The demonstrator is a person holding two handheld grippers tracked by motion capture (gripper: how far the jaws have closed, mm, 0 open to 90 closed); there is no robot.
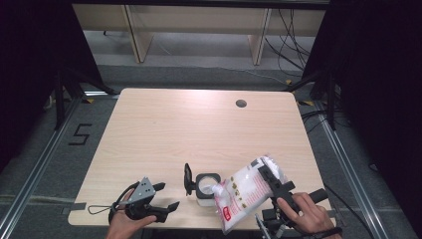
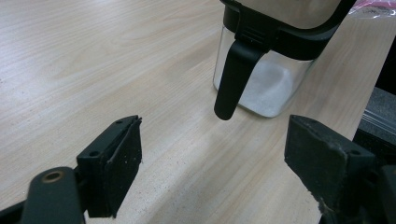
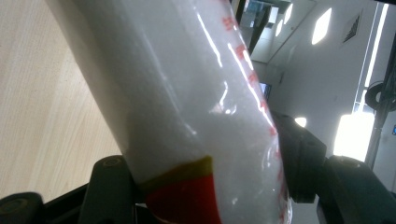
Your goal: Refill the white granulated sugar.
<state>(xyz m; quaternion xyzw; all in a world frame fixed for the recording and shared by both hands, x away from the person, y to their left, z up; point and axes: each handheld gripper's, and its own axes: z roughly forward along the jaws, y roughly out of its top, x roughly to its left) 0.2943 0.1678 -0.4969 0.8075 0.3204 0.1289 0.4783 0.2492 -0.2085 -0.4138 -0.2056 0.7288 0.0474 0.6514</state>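
Fingers of the right gripper [image 1: 272, 185] pinch a plastic bag [image 1: 245, 191] of white granules, tilted so its cut corner hangs over the open jar [image 1: 206, 185] just beyond their tips. That soft bag bulges between the pads (its weight sits above the pinch), so it could sag or slip and spill grains onto the table [image 1: 199, 129] beside the jar. Off to the jar's other side, the left gripper [image 1: 160, 196] rests with fingers [image 2: 112, 163] wide and empty; unbraced, the jar could be nudged over.
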